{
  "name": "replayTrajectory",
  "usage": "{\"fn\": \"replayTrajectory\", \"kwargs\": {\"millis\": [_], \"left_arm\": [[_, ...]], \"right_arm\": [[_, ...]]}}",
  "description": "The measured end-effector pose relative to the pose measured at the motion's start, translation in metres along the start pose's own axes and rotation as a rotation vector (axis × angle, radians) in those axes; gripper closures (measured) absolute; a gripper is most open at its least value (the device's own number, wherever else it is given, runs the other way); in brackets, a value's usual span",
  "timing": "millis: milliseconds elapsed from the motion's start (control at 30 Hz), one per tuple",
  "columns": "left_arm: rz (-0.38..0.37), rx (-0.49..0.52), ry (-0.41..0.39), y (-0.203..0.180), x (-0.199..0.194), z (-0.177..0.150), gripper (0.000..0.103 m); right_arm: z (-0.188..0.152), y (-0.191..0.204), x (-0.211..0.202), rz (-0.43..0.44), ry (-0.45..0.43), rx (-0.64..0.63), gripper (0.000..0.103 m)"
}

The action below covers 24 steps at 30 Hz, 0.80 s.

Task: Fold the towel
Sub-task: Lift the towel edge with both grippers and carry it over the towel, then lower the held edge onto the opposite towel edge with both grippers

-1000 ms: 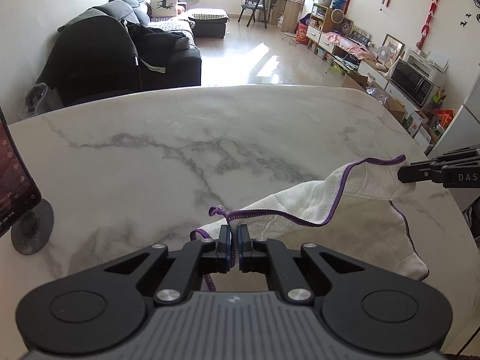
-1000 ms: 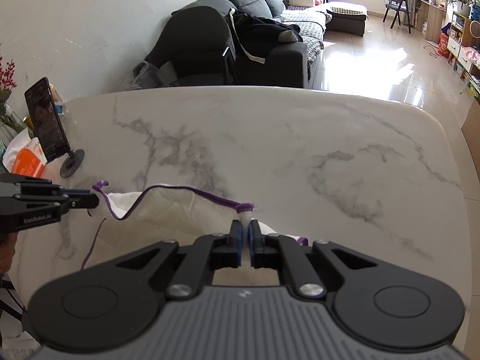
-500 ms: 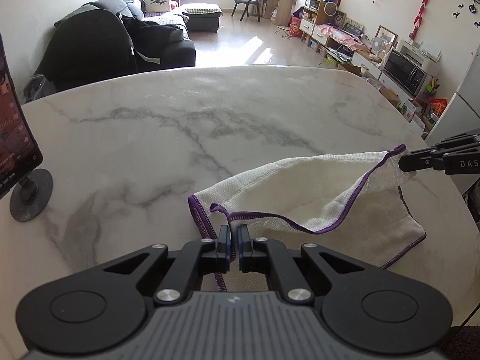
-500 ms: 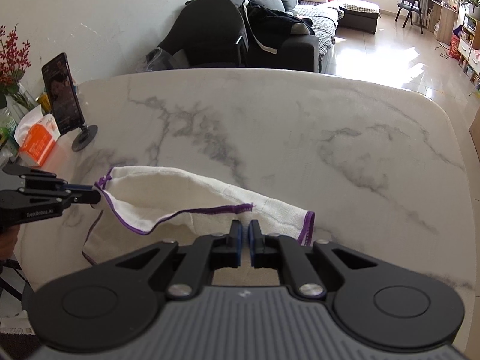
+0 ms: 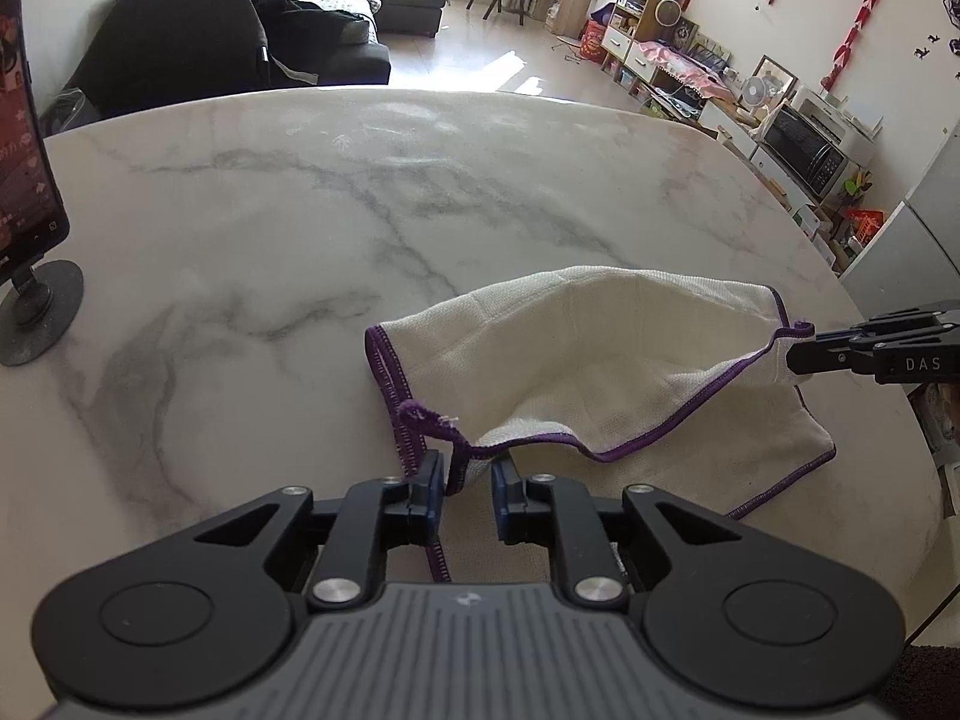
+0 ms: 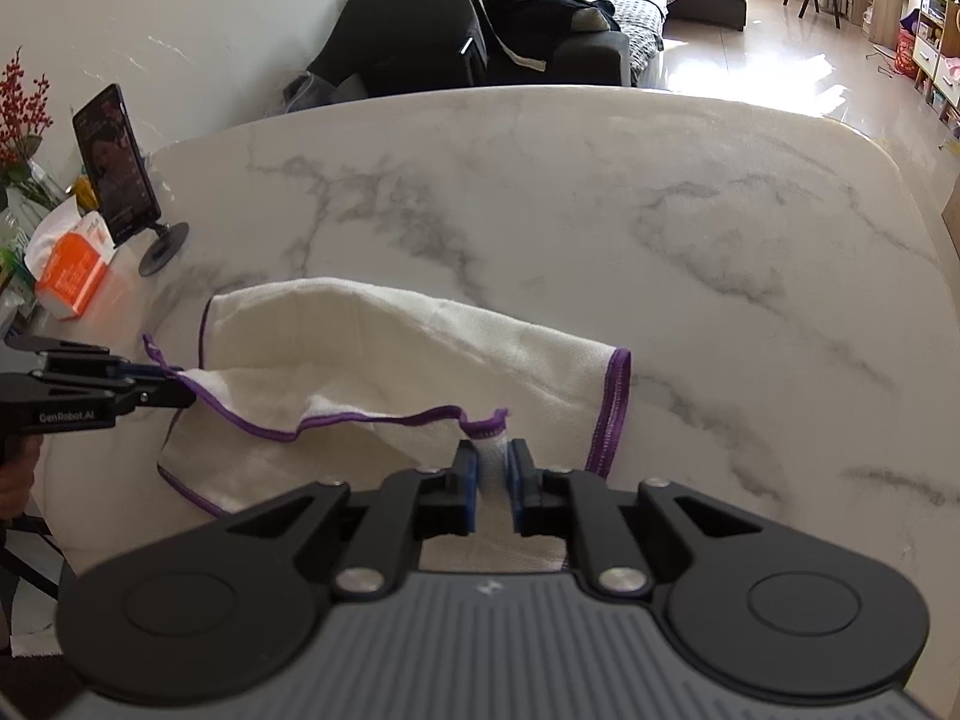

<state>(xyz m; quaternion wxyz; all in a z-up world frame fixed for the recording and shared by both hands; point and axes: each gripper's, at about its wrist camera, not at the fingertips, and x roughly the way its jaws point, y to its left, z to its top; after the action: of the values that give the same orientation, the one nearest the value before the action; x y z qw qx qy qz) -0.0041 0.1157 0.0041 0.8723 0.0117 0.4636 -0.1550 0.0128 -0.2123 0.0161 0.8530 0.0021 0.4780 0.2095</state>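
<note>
A white towel (image 5: pixel 600 348) with purple stitched edges lies folded over on the marble table (image 5: pixel 300 210), its top layer still sagging above the lower one. My left gripper (image 5: pixel 468 474) is low over the near left corner; its jaws are opening and the corner leans loose against the left pad. My right gripper (image 6: pixel 493 468) is at the other near corner of the towel (image 6: pixel 360 348); its jaws are opening too, while the bunched corner still fills the gap and touches both pads. Each gripper shows in the other's view: right gripper (image 5: pixel 801 357), left gripper (image 6: pixel 186 393).
A phone on a round stand (image 6: pixel 117 162) stands at the table's left edge, beside an orange tissue pack (image 6: pixel 72 267). The phone (image 5: pixel 24 150) is also in the left wrist view. A dark sofa (image 6: pixel 480 18) sits beyond the far edge. Bare marble (image 6: pixel 660 210) stretches beyond the towel.
Both grippers came down and forward with the towel's corners, laying the lifted edge over the lower layer. Both pairs of jaws, shut before, now stand apart.
</note>
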Motion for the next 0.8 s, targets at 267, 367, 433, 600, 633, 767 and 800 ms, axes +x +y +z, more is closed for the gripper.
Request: {"fn": "replayTrajectory", "kwargs": {"millis": [267,367,433,600,633,767,800], "left_arm": [[0.131,0.207,-0.087,-0.026,-0.004,-0.015,0.069],[0.160,0.273,-0.112,-0.033,-0.005,-0.020,0.069],[0.182,0.311,-0.126,-0.038,-0.006,-0.023,0.069],[0.219,0.423,-0.174,-0.048,-0.006,-0.034,0.069],[0.222,0.441,-0.185,-0.049,-0.006,-0.035,0.069],[0.237,0.523,-0.204,-0.055,-0.002,-0.042,0.074],[0.242,0.534,-0.201,-0.055,0.000,-0.043,0.077]], "right_arm": [[-0.013,0.011,-0.004,-0.041,-0.037,-0.100,0.075],[-0.017,0.017,-0.006,-0.068,-0.050,-0.158,0.074],[-0.020,0.021,-0.007,-0.091,-0.064,-0.196,0.073],[-0.027,0.029,-0.010,-0.133,-0.081,-0.281,0.074],[-0.029,0.032,-0.011,-0.140,-0.084,-0.301,0.074],[-0.034,0.040,-0.013,-0.164,-0.095,-0.368,0.077],[-0.034,0.041,-0.014,-0.167,-0.095,-0.379,0.078]]}}
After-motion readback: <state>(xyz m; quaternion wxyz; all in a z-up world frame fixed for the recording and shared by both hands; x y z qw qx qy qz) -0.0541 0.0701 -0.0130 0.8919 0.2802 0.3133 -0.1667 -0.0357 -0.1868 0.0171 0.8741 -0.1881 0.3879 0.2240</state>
